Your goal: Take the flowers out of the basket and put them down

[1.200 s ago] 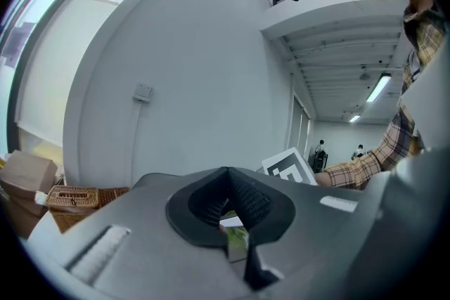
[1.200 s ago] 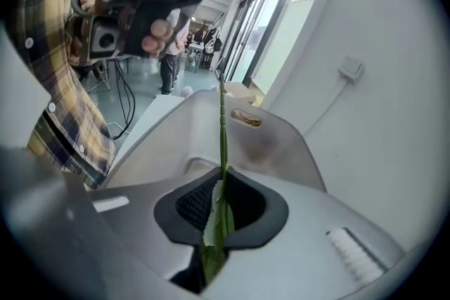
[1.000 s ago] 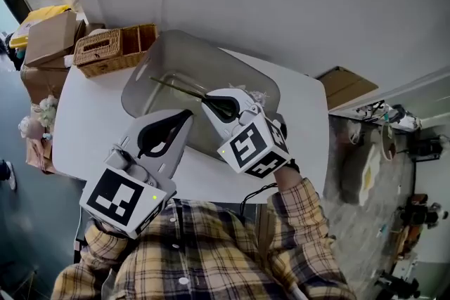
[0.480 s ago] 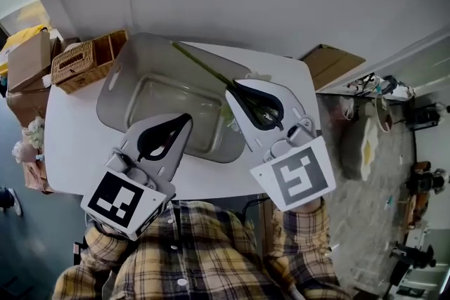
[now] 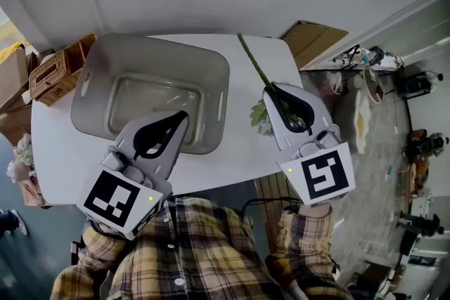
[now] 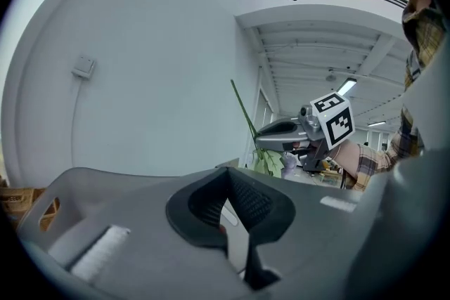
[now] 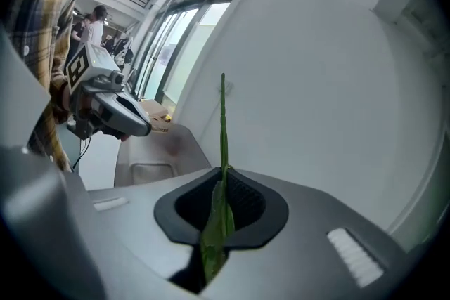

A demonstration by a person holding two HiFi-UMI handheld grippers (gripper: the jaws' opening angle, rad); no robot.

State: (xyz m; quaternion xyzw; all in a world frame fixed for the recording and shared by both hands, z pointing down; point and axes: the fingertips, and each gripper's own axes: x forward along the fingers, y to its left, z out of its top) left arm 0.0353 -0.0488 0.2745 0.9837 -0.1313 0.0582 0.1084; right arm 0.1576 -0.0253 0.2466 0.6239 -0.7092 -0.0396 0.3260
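The right claw (image 5: 271, 88) is found closed on the flower (image 5: 252, 60), which is gripped by its green stem. The stem is seen to run out past the fingertips, up and away from the person. Leaves and a pale bloom are bunched below the jaws, on the side facing the left claw (image 5: 184, 114). The flower is held clear of the basket (image 5: 105, 60), which lies on the table (image 5: 242, 147) to the right claw's left, apart from it. The left claw's jaws are brought together with nothing between them. Its tips are placed over the basket's near rim.
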